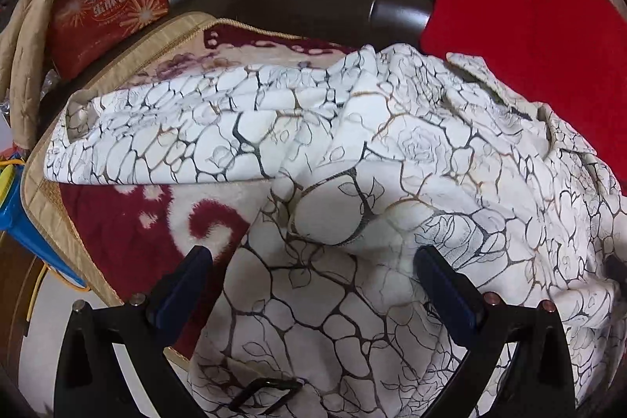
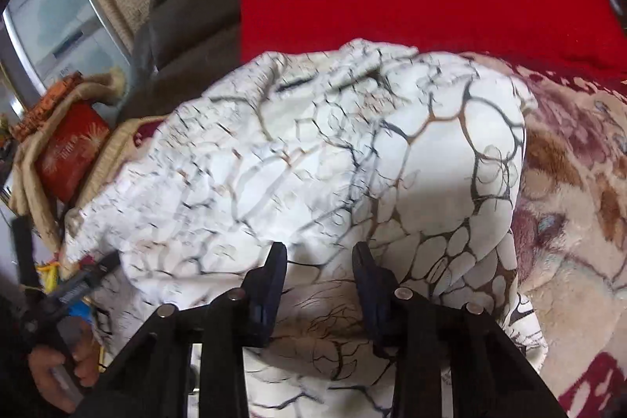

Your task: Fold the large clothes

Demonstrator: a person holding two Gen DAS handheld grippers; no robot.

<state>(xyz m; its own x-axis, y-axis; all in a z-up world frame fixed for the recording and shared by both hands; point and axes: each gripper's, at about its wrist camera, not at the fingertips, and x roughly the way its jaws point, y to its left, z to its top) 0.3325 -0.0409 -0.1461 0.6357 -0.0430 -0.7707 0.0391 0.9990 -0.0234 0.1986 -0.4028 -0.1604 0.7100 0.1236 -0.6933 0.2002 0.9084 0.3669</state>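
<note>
White patterned garment [image 1: 352, 143] between spread jaws

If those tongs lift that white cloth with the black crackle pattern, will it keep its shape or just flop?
Probably flop: the white crackle-patterned garment already lies in soft folds and drapes over the sofa edge. It likely sags on both sides of any pinch. It seems thick, so perhaps heavy. Slipping looks unlikely on the plush red-and-cream blanket.
</note>
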